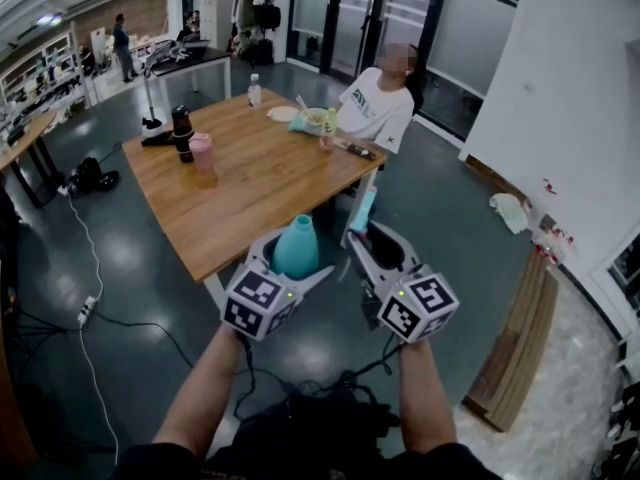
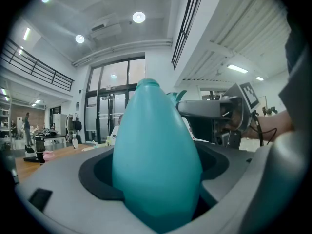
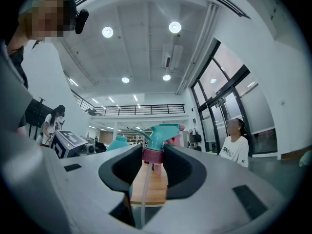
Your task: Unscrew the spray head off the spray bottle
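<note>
**Spray head off, one part in each gripper**

The left gripper is clamped on the teal spray bottle. The bottle stands up between its jaws and its neck is bare. The right gripper is clamped on the spray head. Its jaws squeeze the pink collar, and the thin tube hangs down from it. The two parts are apart, side by side, with the head at 3 o'clock from the bottle.

Both grippers are held over the grey floor, just off the near corner of the wooden table, which lies at 12 o'clock. On the table, far off at 11 o'clock, stand a black bottle and a pink cup. A person in a white shirt sits at the far end, at 1 o'clock.

A cable runs over the floor at 9 o'clock. Wooden planks lie by the white wall at 3 o'clock. A dark bag sits at 6 o'clock, near the person's arms. There is open floor between the grippers and the planks.
</note>
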A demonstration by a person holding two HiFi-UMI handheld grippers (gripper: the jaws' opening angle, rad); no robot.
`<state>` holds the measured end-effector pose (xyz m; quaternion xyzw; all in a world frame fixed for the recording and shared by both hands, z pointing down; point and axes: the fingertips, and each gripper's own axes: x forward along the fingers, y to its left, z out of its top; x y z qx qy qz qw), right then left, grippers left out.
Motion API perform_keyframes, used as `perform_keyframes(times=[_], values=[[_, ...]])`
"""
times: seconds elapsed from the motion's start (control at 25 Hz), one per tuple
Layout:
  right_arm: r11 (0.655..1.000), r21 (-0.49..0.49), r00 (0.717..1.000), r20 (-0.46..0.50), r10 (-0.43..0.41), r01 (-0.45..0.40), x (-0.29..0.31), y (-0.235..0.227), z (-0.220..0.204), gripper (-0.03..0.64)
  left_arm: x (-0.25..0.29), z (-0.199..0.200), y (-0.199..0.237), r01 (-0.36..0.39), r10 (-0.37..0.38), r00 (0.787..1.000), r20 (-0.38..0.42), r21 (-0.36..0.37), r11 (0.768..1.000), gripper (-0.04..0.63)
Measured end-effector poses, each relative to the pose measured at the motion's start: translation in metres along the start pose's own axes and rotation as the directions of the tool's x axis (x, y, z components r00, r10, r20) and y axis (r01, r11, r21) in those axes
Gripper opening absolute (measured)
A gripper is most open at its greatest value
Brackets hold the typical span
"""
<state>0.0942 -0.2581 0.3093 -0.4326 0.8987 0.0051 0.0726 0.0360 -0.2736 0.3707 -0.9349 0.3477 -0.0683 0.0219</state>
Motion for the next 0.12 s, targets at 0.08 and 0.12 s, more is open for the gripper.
perform_keyframes(times=[0.08,0.12], values=[[1.0,-0.001,1.0,0.0,0.001,-0.001,0.0006,0.0005,-0.0006,0.138,-0.0005,-0.0009,-0.0006,0.004,-0.004,1.0,-0.004,-0.002,1.0,0.433],[1.0,-0.002,1.0,0.0,0.001,-0.001,0.0009,0.0009,-0.0009,0.138,-0.0008,-0.0012,-0.0008,0.006,-0.006,1.0,-0.006,-0.002,1.0,0.433]])
